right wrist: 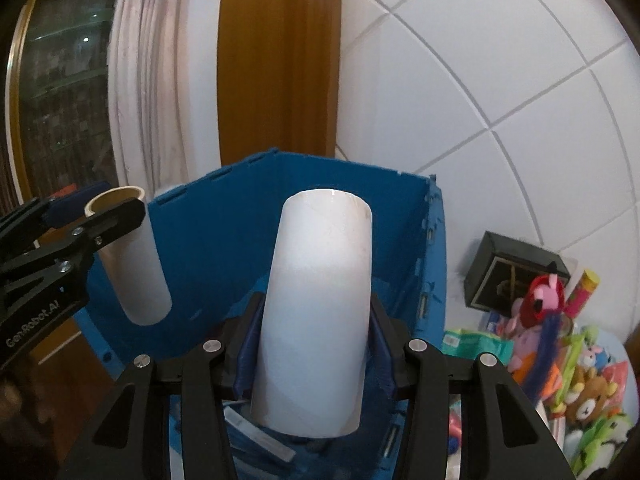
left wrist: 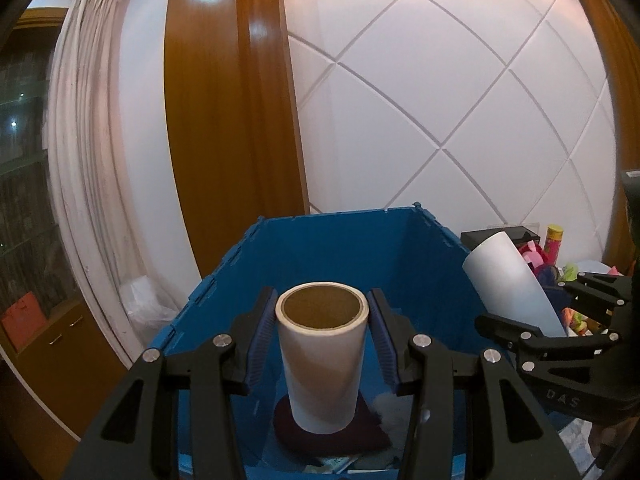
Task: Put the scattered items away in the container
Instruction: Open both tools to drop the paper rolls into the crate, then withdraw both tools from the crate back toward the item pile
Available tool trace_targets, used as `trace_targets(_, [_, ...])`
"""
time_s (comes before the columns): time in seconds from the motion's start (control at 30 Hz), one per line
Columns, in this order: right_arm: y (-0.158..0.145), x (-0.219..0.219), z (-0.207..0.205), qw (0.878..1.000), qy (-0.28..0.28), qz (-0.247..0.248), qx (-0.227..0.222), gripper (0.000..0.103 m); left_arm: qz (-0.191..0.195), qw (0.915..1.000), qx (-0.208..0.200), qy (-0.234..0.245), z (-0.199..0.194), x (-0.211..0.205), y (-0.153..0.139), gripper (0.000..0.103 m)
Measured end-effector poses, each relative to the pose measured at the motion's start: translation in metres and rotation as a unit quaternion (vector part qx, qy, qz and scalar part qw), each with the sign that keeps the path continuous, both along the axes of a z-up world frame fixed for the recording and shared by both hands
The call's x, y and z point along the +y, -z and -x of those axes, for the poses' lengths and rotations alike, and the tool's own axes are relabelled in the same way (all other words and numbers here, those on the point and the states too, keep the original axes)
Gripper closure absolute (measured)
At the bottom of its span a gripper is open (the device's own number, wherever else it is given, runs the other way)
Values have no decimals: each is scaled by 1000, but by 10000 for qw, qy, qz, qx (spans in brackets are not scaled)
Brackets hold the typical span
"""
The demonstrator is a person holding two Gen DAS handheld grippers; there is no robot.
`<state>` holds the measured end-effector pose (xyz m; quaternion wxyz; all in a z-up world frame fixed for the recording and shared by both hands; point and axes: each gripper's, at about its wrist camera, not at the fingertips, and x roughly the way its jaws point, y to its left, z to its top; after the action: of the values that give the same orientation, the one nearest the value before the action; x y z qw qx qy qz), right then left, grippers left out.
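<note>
Here, two white rolls (left wrist: 323, 360) (right wrist: 316, 320) over one blue crate (left wrist: 340, 248).

Your left claw (left wrist: 322, 336) grips a white roll (left wrist: 322, 364) with a brown cardboard core, its blue pads (left wrist: 262, 340) pressed against both sides. The roll stands upright, open end up, over the blue container (left wrist: 344, 240), above a dark red item (left wrist: 332, 436) lying on the container's floor. At the container's right edge, your right claw (left wrist: 532, 320) holds a second white roll (left wrist: 516, 280), tilted. Beyond it lie colourful toys (left wrist: 560, 264) and a black box (left wrist: 520, 234).
</note>
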<state>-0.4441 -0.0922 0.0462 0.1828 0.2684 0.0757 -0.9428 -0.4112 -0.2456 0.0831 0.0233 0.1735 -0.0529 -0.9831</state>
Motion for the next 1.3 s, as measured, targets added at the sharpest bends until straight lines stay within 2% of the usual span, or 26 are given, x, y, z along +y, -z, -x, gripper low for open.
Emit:
trace_targets(0.4, [10,-16,17,9998,38,-72,-190,55,-3,9997,11,-260,8,-13,8,58])
trace_targets(0.43, [10,-16,17,9998,32,-67,-176,53,-12,9996,31,-277,8,-14,7,55])
trace_targets(0.5, [9,-17,17,9999,24,-60,-145,49,17,9994,95,-338,7,-15,5,37])
trace_targets(0.53, [9,-17,16,9999,26,-59,-123,48,36,9992,160,-373,5,-16,4,22])
trace_targets(0.57, [8,-17,16,9999,28,-53,-99,47,50,9989,232,-399,3,-16,2,16])
trace_targets(0.93, [-4,-10,-5,9998,49,60,177,41,0,9978,534,-394,-25,-12,-7,14])
trace_targets(1.2, [-8,14,-34,9993,152,71,326,39,50,9977,634,-217,-55,11,-10,13])
trace_targets(1.27, [-12,20,-41,9991,195,50,377,37,74,9975,673,-177,-61,19,-12,2])
trace_targets(1.3, [-13,23,-44,9990,216,39,402,37,106,9972,713,-177,-63,22,-14,1])
